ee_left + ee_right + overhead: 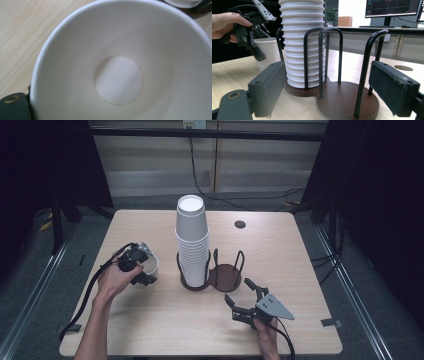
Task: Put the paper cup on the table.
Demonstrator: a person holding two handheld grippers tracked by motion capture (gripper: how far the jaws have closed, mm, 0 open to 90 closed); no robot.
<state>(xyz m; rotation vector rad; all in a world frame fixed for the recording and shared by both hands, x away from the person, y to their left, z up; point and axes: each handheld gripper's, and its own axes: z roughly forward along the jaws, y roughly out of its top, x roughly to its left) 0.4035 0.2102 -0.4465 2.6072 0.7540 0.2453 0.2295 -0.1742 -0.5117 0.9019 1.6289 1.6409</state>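
1. High view: left gripper point(142, 270) is clamped on the rim of a single paper cup point(150, 265), which stands upright on the table point(300, 250), left of the cup stack point(192, 245).
2. Stack sits in the near-left bay of the wire holder point(226, 276); the other bay is bare.
3. Left gripper view: looks straight into the cup point(120, 75).
4. Right gripper point(239, 294) has jaws wide apart, holding nothing, just in front of the holder.

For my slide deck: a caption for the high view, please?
Left gripper holds a single paper cup beside the cup stack in its holder; right gripper waits open.
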